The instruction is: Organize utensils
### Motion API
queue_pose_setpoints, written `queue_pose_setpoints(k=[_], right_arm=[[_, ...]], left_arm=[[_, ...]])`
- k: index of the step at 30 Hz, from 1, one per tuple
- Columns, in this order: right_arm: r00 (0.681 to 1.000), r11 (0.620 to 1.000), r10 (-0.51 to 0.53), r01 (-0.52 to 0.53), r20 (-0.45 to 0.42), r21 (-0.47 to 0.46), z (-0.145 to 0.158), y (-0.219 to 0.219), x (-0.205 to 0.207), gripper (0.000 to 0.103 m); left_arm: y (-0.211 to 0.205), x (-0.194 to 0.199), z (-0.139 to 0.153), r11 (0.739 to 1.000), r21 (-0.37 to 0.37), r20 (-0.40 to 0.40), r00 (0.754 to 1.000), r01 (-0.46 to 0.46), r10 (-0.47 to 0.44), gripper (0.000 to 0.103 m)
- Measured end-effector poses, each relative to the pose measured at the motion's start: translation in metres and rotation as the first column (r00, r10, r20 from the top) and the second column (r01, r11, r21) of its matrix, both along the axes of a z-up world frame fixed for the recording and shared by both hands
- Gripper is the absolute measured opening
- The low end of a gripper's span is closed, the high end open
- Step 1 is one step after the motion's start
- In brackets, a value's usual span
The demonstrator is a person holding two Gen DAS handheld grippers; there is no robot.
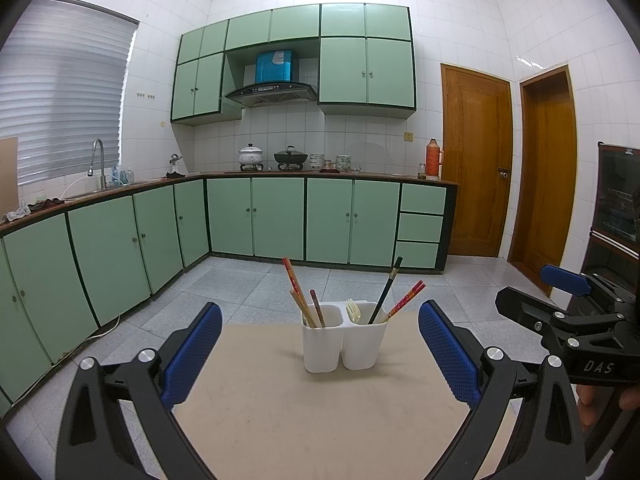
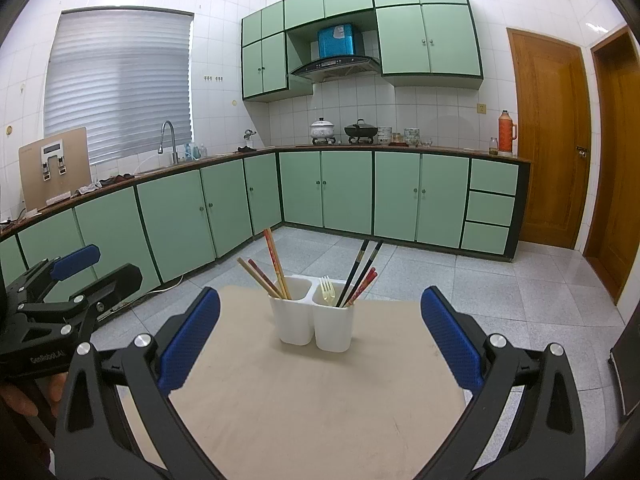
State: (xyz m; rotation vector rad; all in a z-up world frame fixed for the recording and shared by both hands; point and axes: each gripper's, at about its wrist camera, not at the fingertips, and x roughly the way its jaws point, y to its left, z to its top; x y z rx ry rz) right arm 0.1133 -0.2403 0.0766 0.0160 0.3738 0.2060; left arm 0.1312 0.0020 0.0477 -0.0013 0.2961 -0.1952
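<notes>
White two-compartment utensil holder [image 1: 343, 338] upright near the far edge of a beige table [image 1: 320, 420], chopsticks [image 1: 304, 300] in both cups, pale fork [image 1: 353, 311] in the right one — left gripper [image 1: 320, 354] and right gripper [image 2: 320, 336] both spread wide, empty, short of the holder.

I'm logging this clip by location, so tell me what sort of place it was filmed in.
A home kitchen, most likely. Green cabinets run under an L-shaped counter with a sink faucet, pots on a stove beneath a range hood, and a white utensil holder on a small table.
</notes>
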Motion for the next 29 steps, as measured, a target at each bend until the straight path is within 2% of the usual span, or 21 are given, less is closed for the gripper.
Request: queue_pose_setpoints(k=[13, 29], right_arm=[[1.0, 1.0, 0.0, 0.0, -0.001, -0.002, 0.001, 0.0, 0.0, 0.097], [1.0, 1.0, -0.002, 0.002, -0.008, -0.003, -0.012, -0.003, 0.001, 0.098]], left_arm=[[0.0, 0.001, -0.003, 1.0, -0.003, -0.003, 1.0, 0.005, -0.005, 0.097], [0.003, 0.0, -0.004, 1.0, -0.002, -0.007, 1.0, 0.005, -0.005, 0.097]])
